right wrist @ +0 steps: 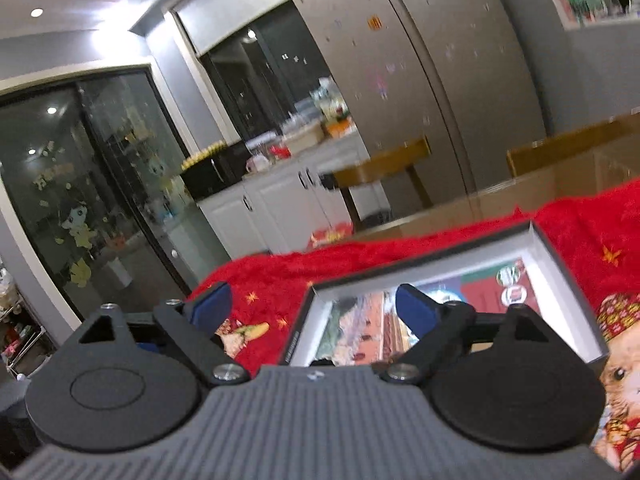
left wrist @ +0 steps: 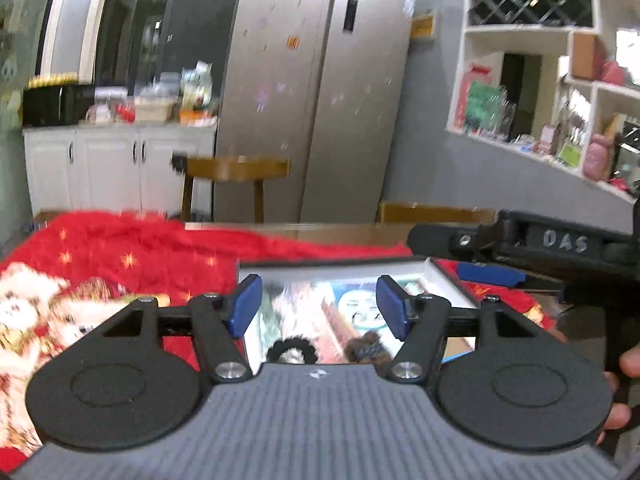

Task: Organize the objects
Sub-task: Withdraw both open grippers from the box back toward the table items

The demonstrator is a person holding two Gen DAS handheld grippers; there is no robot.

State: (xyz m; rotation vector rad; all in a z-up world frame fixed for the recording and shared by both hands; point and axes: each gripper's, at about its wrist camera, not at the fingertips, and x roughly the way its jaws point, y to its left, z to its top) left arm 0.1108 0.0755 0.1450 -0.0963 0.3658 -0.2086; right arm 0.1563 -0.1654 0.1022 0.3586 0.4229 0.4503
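Note:
A shallow white-walled box with a colourful picture on its floor lies on a red blanket. A black scrunchie and a brown scrunchie lie in its near part. My left gripper is open and empty above the box. My right gripper shows at the right of the left wrist view, over the box's far right corner. In the right wrist view the right gripper is open and empty, straddling the box's left wall, above the blanket.
Two wooden chairs stand beyond the table's far edge. A silver fridge, white cabinets and wall shelves are behind. A dog print is on the blanket at right.

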